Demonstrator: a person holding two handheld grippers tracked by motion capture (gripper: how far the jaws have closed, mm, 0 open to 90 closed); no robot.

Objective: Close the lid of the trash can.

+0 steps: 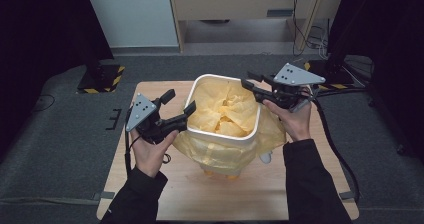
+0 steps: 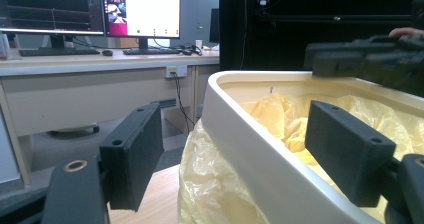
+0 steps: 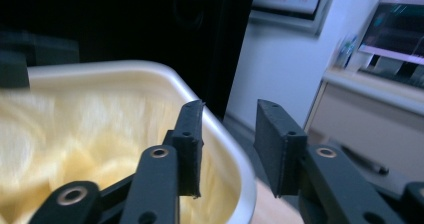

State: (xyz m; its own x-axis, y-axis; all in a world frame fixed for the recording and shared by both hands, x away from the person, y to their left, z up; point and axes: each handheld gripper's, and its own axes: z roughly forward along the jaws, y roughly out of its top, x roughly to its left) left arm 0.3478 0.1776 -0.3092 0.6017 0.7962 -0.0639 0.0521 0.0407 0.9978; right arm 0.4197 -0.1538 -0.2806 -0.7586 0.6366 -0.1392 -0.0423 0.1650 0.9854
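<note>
A white plastic bin [image 1: 223, 132] is standing at the middle of the wooden table [image 1: 270, 194], lined with a crumpled yellow bag [image 1: 225, 111] that is spilling over the near rim and down the outside. I am holding my left hand-held gripper [image 1: 181, 104] wide open, its jaws straddling the bin's left rim, one inside over the bag, one outside. My right hand-held gripper [image 1: 248, 80] is also gaping, its jaws straddling the far right corner of the rim without pinching it.
</note>
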